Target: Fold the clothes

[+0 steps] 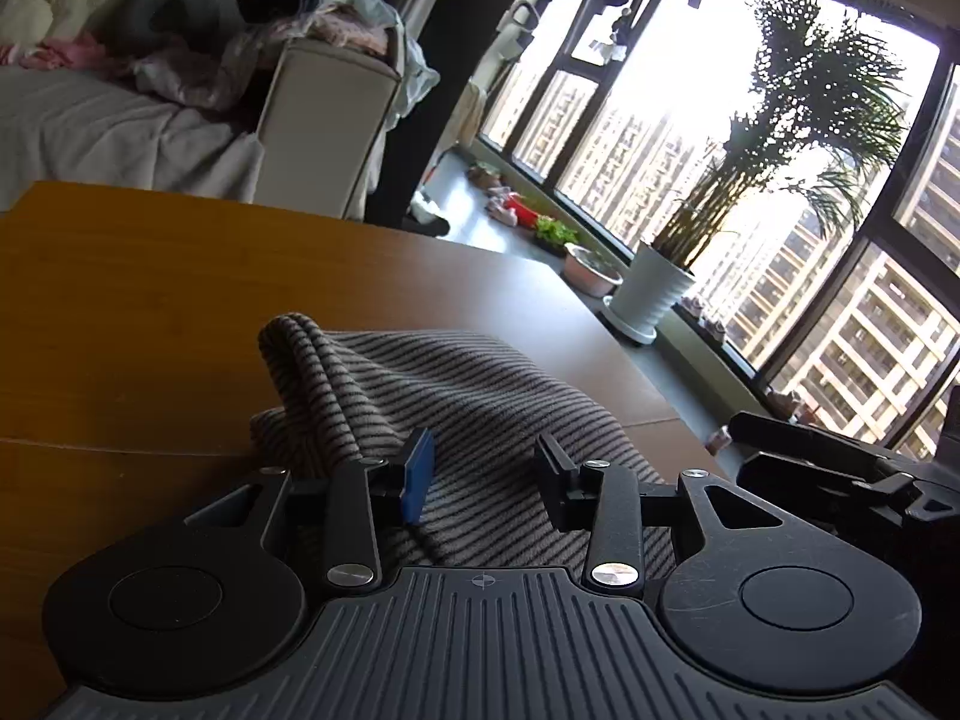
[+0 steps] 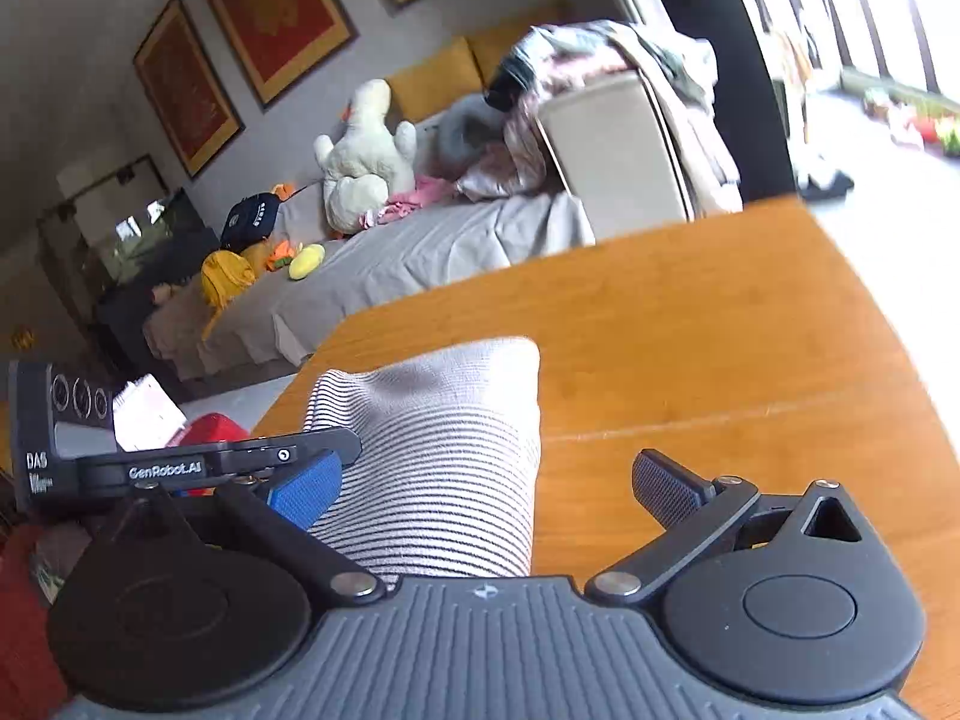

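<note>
- The striped garment (image 1: pixel 456 396) lay on the wooden worktop (image 1: pixel 150 312), stretching forward beneath both claws.
- Left claw (image 1: pixel 486 477) spread, empty, directly over the cloth.
- Right claw (image 2: pixel 486 489) spread, empty; the cloth sat towards its left finger.

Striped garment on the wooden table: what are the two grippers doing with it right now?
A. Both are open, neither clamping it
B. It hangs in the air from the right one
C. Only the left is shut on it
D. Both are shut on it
A: the left gripper and right gripper both stand open over the striped garment, which lies on the wooden table.
</note>
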Demonstrator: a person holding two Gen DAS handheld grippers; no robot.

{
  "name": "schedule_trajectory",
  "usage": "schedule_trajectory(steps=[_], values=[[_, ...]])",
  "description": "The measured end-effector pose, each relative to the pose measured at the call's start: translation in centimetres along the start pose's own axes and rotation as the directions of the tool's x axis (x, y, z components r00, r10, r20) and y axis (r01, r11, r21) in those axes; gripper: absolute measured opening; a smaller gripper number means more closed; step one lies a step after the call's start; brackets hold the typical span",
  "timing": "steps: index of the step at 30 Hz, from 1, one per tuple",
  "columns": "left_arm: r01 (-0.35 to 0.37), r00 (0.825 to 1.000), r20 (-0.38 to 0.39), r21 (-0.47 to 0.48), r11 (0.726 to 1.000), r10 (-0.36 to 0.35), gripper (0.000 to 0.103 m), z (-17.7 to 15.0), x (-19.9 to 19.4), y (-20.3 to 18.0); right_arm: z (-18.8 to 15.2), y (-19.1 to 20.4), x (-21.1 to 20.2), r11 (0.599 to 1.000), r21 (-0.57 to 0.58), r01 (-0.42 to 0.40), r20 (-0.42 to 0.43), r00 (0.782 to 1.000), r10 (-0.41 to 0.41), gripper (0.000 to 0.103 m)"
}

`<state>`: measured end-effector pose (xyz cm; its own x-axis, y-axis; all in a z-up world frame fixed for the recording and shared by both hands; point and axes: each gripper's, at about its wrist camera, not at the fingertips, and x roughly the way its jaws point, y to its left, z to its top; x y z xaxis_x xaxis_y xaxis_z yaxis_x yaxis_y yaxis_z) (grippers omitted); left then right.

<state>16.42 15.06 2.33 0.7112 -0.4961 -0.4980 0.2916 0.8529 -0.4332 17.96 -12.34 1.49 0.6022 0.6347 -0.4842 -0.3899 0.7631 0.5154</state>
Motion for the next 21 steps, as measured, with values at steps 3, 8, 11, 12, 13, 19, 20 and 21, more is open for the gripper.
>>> schedule_trajectory(steps=[3, 8, 11, 12, 13, 19, 20, 21], values=[[0.017, 1.0, 0.002, 0.002, 1.0, -0.017, 0.041, -0.2, -0.3, 0.4, 0.9, -3.0, 1.3, 0.984, 0.176, -0.01, -0.016, 1.0, 0.013, 0.101], [0.043, 0.999, 0.006, 0.015, 0.999, -0.043, 0.041, -0.6, -0.9, 1.0, 2.9, -3.3, 4.5, 0.992, 0.124, -0.032, -0.075, 0.996, 0.042, 0.095], [0.059, 0.998, 0.006, 0.016, 0.998, -0.059, 0.041, -0.8, -1.3, 1.5, 4.1, -2.8, 6.8, 0.988, 0.123, -0.096, -0.151, 0.982, 0.114, 0.085], [0.063, 0.998, 0.008, 0.016, 0.998, -0.063, 0.041, -1.0, -1.5, 1.6, 4.3, -2.4, 7.2, 0.982, 0.135, -0.131, -0.176, 0.972, 0.154, 0.077], [0.066, 0.998, 0.011, 0.015, 0.998, -0.066, 0.041, -1.1, -1.8, 1.9, 4.5, -1.5, 6.9, 0.982, 0.122, -0.144, -0.171, 0.972, 0.164, 0.061], [0.088, 0.995, 0.037, -0.015, 0.996, -0.087, 0.042, -1.7, -3.0, 3.3, 5.1, 5.9, 1.6, 0.959, -0.232, -0.163, -0.044, 0.987, 0.157, 0.05], [0.09, 0.995, 0.044, -0.026, 0.996, -0.089, 0.043, -1.7, -3.2, 3.6, 5.0, 6.7, 1.3, 0.946, -0.303, -0.115, -0.038, 0.993, 0.109, 0.049], [0.094, 0.995, 0.048, -0.038, 0.995, -0.092, 0.043, -1.7, -3.4, 3.9, 4.9, 7.0, 1.6, 0.937, -0.344, -0.062, -0.043, 0.998, 0.05, 0.049]])
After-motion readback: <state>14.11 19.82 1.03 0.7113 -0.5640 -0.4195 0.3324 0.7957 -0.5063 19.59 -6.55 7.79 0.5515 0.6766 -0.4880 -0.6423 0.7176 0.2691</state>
